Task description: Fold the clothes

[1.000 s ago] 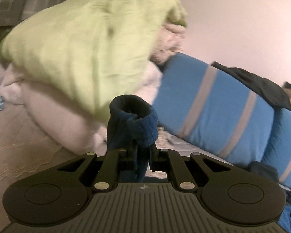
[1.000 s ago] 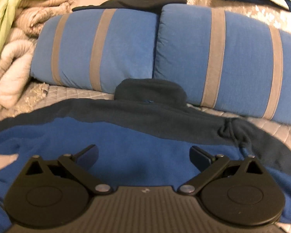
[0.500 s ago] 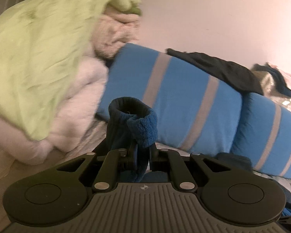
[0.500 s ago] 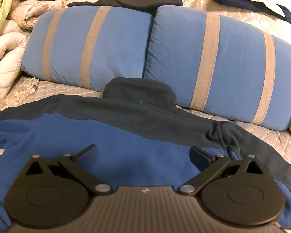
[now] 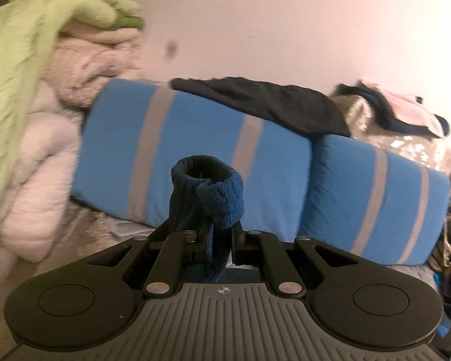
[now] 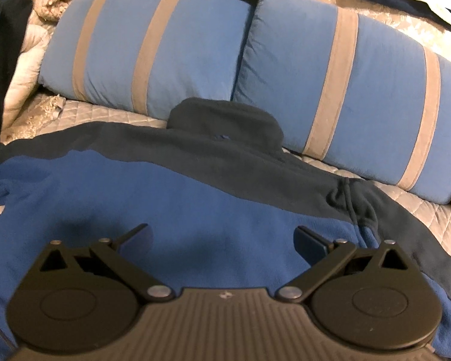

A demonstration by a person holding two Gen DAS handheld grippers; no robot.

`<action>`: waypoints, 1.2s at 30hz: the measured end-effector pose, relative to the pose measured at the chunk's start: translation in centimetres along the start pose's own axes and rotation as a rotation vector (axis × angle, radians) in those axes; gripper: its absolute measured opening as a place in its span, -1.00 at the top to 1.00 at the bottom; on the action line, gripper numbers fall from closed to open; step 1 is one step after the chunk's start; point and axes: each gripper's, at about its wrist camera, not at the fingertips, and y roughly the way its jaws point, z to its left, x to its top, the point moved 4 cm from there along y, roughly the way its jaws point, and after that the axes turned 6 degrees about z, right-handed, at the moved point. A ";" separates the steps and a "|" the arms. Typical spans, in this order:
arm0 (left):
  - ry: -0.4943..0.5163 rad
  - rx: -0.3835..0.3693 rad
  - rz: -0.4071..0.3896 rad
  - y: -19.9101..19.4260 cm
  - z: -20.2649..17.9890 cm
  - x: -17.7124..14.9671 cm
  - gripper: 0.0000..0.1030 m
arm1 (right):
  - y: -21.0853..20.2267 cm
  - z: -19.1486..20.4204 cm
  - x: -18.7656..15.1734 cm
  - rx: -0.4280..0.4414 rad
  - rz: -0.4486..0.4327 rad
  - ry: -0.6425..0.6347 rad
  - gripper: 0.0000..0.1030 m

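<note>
A blue and navy fleece jacket (image 6: 171,198) lies spread flat on the bed, its dark collar (image 6: 225,121) against the pillows. My right gripper (image 6: 222,237) hovers open just over its blue body, nothing between the fingers. In the left wrist view my left gripper (image 5: 221,234) is shut on the jacket's sleeve cuff (image 5: 209,192), which stands up as a rolled blue tube above the fingers. The lifted sleeve (image 6: 3,48) hangs dark at the left edge of the right wrist view.
Two blue pillows with grey stripes (image 6: 345,90) (image 5: 195,153) lean along the back of the bed. Dark clothes (image 5: 261,102) lie on top of them. A pile of cream and green bedding (image 5: 39,105) fills the left. Quilted bedspread (image 6: 421,210) shows at the right.
My left gripper has swung right with the cuff in it; the bedding pile slid left and both pillows came into view. The right gripper eased forward over the jacket, still open.
</note>
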 end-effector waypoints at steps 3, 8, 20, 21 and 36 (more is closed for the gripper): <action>0.020 -0.045 0.008 0.8 -2.2 0.3 0.80 | 0.1 0.2 -0.1 -0.005 -0.001 -0.015 -1.00; 0.089 -0.105 0.012 1.9 -6.5 0.4 0.80 | 0.2 0.9 -0.2 -0.021 -0.008 -0.070 -1.00; 0.314 -0.237 0.061 3.8 -15.6 -1.8 -0.34 | 0.4 0.3 -0.1 -0.026 0.012 -0.051 -1.00; 0.320 -0.256 0.056 3.7 -15.8 -2.0 -0.49 | 0.4 0.3 -0.1 -0.025 0.013 -0.051 -1.00; 0.279 -0.108 0.105 2.9 -7.6 -2.4 -0.50 | 0.6 0.5 -0.1 0.001 0.026 -0.061 -1.00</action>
